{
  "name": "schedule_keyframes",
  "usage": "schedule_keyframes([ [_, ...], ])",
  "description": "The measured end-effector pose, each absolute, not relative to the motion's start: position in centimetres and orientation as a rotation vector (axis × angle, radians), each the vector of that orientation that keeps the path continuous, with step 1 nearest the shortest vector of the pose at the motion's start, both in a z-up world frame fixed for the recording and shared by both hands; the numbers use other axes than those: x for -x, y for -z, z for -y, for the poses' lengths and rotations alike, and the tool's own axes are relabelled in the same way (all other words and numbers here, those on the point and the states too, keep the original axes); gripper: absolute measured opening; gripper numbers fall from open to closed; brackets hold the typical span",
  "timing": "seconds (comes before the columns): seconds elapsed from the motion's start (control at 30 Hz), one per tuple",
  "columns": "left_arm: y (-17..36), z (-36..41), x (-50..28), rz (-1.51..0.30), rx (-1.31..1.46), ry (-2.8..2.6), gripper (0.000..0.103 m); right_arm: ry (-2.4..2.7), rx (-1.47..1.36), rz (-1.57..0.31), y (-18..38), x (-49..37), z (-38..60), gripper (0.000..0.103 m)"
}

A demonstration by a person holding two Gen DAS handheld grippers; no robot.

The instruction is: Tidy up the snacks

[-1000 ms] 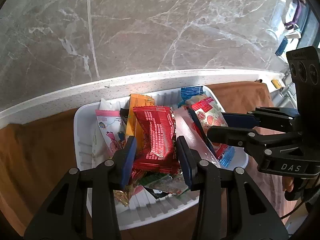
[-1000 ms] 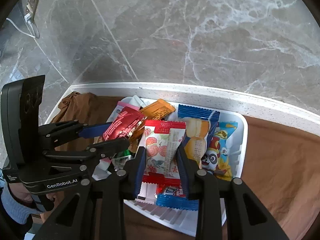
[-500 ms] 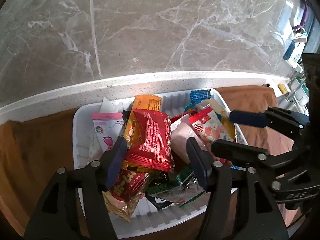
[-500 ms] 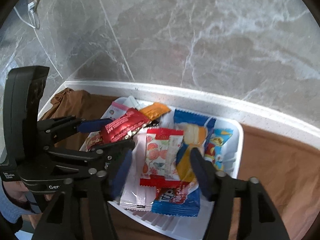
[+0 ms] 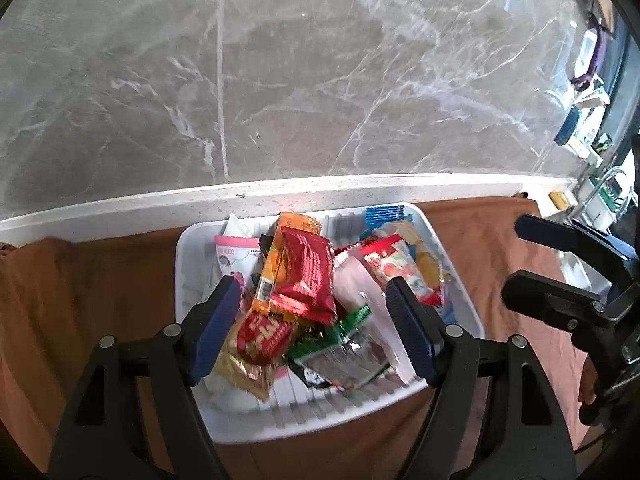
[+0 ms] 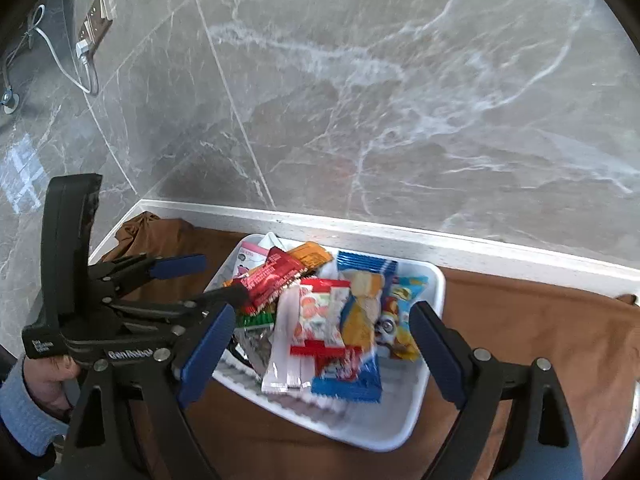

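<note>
Both tools, left point(image 5: 314, 330) and right point(image 6: 320, 354), spread wide with nothing pinched, above snacks point(image 5: 306, 272) in a white tray point(image 5: 320, 416).

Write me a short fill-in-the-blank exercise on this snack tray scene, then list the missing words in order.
1. The snack packets are piled in a ____ plastic tray.
2. The tray rests on a ____ cloth spread over the counter.
3. The fingers of the left hand-held gripper and the right hand-held gripper are spread ____, gripping nothing.
4. The red packet lies partly on top of an ____ packet.

Missing words: white; brown; open; orange
</note>
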State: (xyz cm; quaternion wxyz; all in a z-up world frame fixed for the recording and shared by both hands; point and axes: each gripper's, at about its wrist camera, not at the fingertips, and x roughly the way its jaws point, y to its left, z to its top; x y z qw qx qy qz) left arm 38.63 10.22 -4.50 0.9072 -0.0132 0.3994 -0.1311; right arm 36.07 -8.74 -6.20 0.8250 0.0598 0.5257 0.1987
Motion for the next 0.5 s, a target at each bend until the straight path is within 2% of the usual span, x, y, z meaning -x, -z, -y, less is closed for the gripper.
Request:
schedule_keyframes([
  [0.17,3.1,-9.7,-35.3,-0.79,0.003,0.262,0.082,-0.375,-0.11,-1.094,4.4,-33.2,10.1,0.101],
  [0.5,0.6,-8.1,-28.4,-0.743,-0.059,0.241,0.082,-0.265,-0.09,-1.065,0.9,-26.2,13.0,0.103],
])
